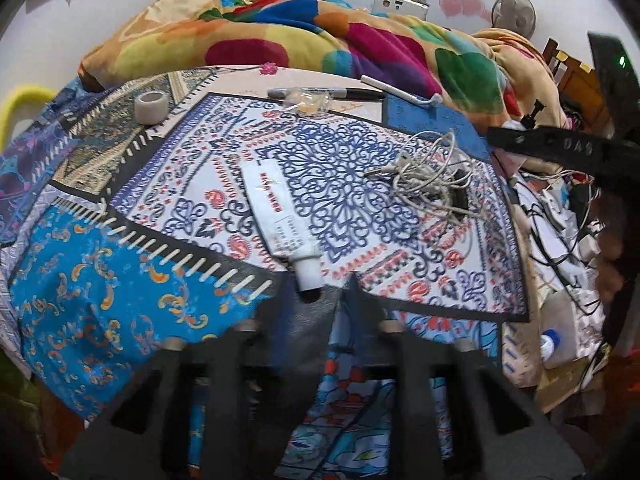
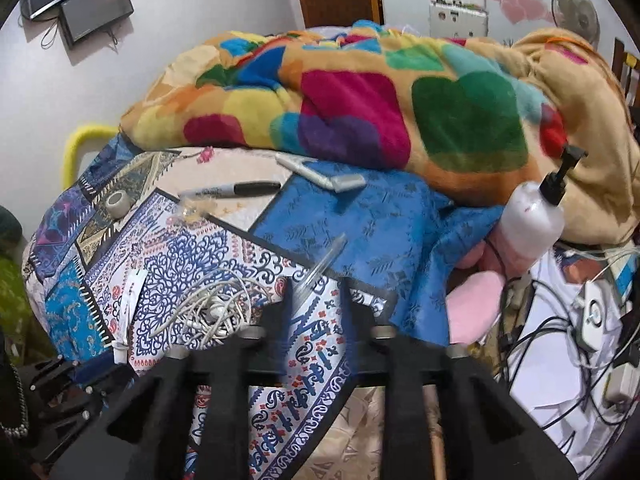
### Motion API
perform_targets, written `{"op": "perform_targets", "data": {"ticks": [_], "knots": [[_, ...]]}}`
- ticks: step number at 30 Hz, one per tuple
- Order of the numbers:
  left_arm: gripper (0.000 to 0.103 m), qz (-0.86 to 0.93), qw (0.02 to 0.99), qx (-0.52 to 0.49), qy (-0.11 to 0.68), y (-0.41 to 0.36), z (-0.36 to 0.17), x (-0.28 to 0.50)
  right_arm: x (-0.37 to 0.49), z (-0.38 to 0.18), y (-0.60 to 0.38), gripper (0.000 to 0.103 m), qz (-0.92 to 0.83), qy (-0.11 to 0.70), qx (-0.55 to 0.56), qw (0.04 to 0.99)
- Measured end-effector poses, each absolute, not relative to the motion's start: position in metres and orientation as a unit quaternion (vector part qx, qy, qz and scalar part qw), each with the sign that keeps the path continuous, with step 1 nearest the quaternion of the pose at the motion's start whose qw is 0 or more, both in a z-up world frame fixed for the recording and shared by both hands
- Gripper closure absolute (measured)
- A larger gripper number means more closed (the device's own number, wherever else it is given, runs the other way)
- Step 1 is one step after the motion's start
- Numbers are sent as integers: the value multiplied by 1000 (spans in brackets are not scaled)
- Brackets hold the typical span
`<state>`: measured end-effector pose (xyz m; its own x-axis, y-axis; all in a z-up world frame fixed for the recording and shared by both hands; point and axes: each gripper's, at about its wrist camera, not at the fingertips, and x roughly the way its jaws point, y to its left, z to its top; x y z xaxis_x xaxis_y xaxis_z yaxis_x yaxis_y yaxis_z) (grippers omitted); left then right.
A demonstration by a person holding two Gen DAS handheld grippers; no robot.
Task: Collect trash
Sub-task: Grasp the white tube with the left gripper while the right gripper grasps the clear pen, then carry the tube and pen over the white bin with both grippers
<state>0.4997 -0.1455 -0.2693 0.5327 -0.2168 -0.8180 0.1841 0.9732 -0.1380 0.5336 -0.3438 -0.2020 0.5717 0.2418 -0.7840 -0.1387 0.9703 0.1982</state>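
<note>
A white squeeze tube [image 1: 276,204] lies on the patterned bedcover, its cap toward me. My left gripper [image 1: 316,292] hovers just short of that cap, jaws apart, and no pad touches it. In the right wrist view a clear plastic piece [image 2: 326,260] slants over the blue cloth, its near end between the tips of my right gripper [image 2: 318,284]. Those jaws stand apart, with cloth showing beside the piece. The tube [image 2: 130,300] also shows at the left there. A crumpled clear wrapper [image 1: 308,102] lies by a black marker [image 1: 340,94].
A tangle of white earphone cable [image 1: 432,176] lies right of the tube. A tape roll [image 1: 150,106] sits far left and a white razor [image 2: 324,178] lies under the bright blanket [image 2: 360,100]. A pump bottle [image 2: 532,220], chargers and wires crowd the right edge.
</note>
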Motion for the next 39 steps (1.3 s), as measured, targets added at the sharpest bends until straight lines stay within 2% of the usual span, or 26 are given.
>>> {"op": "perform_targets", "data": {"ticks": [1, 8, 12, 16, 20, 21, 31, 39], "knots": [[44, -102, 878, -16, 468, -146, -270, 501, 536, -206, -344, 69, 106, 452, 66, 883], [44, -58, 893, -3, 446, -150, -274, 512, 556, -227, -336, 70, 89, 465, 84, 877], [44, -51, 899, 16, 435, -156, -276, 518, 562, -231, -322, 79, 63, 462, 42, 884], [53, -55, 900, 16, 431, -157, -276, 522, 562, -233, -307, 87, 65, 453, -5, 889], [75, -52, 901, 13, 431, -156, -275, 527, 563, -231, -315, 94, 86, 463, 33, 882], [76, -54, 900, 11, 432, -155, -274, 528, 562, -227, -317, 94, 88, 460, 39, 883], [77, -76, 895, -1, 438, -147, -270, 515, 540, -168, -327, 95, 100, 394, 64, 911], [78, -86, 902, -14, 423, -143, -241, 498, 521, -138, -318, 95, 107, 368, 44, 923]]}}
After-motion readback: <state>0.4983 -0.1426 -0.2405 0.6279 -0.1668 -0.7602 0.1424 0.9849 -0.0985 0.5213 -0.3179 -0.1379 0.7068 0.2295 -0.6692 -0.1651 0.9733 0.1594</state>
